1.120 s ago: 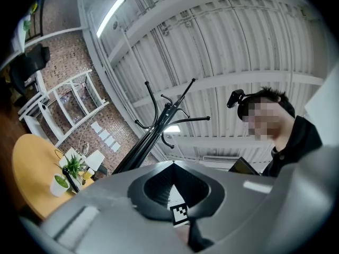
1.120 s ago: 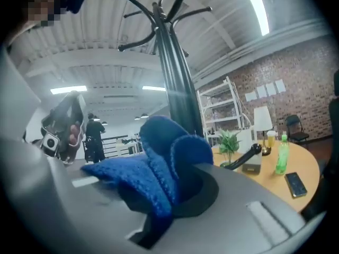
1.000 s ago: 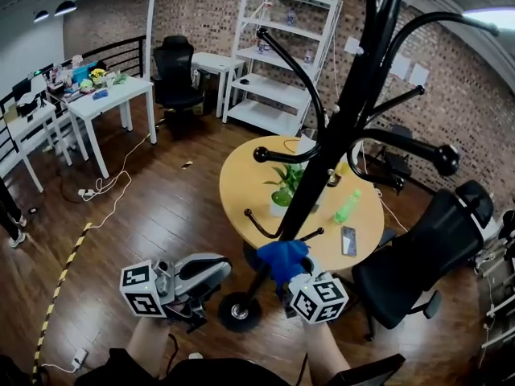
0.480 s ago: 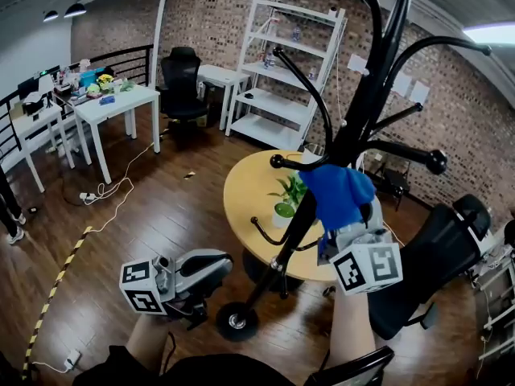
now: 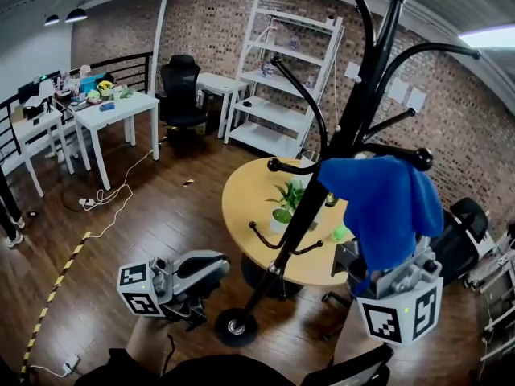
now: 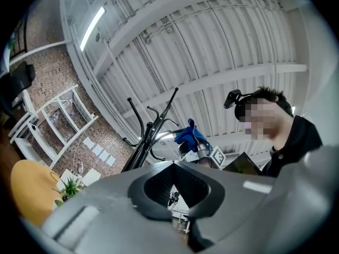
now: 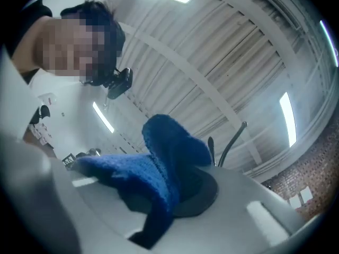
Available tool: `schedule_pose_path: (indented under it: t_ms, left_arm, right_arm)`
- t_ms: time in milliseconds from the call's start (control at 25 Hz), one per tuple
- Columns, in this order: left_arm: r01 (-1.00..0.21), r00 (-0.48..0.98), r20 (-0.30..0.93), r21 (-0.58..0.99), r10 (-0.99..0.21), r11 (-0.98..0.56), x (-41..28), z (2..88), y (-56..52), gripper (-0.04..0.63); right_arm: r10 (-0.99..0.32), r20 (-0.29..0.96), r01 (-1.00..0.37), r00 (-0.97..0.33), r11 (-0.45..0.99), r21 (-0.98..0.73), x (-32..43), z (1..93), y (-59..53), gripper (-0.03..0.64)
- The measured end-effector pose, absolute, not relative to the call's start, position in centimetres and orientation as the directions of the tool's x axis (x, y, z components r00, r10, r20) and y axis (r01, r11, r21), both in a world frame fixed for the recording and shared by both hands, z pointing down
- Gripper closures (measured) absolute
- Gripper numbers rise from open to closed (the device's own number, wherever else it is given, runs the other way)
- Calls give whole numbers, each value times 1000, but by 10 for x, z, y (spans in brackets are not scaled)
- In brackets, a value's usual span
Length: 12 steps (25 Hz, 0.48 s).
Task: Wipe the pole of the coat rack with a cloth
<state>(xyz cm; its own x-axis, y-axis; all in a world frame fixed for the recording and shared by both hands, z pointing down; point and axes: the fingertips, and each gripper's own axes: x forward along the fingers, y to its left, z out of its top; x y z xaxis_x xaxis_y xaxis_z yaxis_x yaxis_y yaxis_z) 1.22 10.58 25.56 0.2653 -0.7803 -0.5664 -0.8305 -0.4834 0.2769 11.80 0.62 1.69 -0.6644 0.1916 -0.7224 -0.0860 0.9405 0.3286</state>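
Before the brick wall point(image 5: 209, 30), the right hand-held gripper point(image 5: 386, 270), clamping the cloth point(image 5: 385, 203), is climbing beside the pole point(image 5: 322, 175), wipe progressing; the left hand-held gripper point(image 5: 197, 276) is idling closed, empty, near the pole's base.

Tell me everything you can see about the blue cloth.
The cloth is bright blue, soft and fuzzy, like terry or microfibre. It is pinched in the right gripper, whose jaws are closed on it. It is crumpled, with folds standing up above the jaws and draping over them. It is held up high, beside the upper part of the coat rack pole, near the hooks. Whether it touches the pole cannot be told.
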Motion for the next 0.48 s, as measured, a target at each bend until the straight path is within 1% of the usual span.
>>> schedule_pose_path:
  t_ms: [120,200,360,480]
  left_arm:
    - [-830,264,-562,282,-784,-481,14,258,105,595]
    - [-827,263,-557,290,-788,-481,15,260,104,595]
    - [-823,255,-554,305,-792,-478,15,263,104,595]
    - [-821,246,-549,320,-799,-473,13,268,105,595]
  right_arm:
    - [183,-725,-126,-664,928,349,115,20,2,594]
    - [137,-687,-127,-713,939,319,92,31,-18,594]
    - [28,-519,-100,-854,971,217,21,83,-71,594]
    - [-19,-433,-105,-901,979,176,-1,132,-88,594]
